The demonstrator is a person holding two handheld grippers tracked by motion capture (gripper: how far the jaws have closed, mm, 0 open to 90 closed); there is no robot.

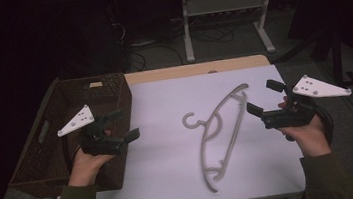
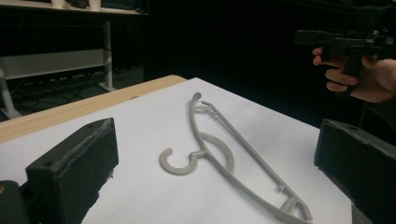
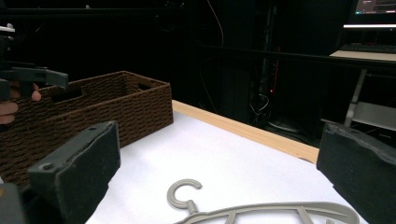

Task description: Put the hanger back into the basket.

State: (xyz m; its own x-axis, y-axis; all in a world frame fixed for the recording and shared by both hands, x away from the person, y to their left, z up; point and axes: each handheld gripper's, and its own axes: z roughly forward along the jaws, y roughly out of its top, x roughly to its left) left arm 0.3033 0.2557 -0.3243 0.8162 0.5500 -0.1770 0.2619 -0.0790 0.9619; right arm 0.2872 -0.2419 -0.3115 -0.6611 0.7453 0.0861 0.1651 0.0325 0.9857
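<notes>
Grey plastic clothes hanger (image 1: 221,134) lies flat on the white-topped bench (image 1: 166,156), roughly mid-bench, hook end toward the brown woven wicker basket (image 1: 66,122) w/ its far end running toward the near edge. Left tool (image 1: 119,125) hovers just right of the basket's near corner, jaws spread wide, nothing in them. Right tool (image 1: 264,98) hangs at the bench's right side, jaws likewise wide apart and empty, pointing in at the hanger.

Handling, as judged: hanger looks light, thin, stiff-ish but prob. flexes along the long curved arm; smooth plastic, so likely slippery under the pads. Lying flat = little to get under. Best grip pts prob. the neck just below the hook (image 2: 180,161), or the straight cross bar (image 2: 252,151) where it's even & narrow. Pinching mid-arm could let it swing; the neck keeps it balanced.

Room: open white surface all round the hanger, esp. between it and the basket. Right bench edge is near the right tool, near edge close to the hanger's lower tip — a nudge could slide it off. Basket wall stands tall at left; lift clear before crossing it.
</notes>
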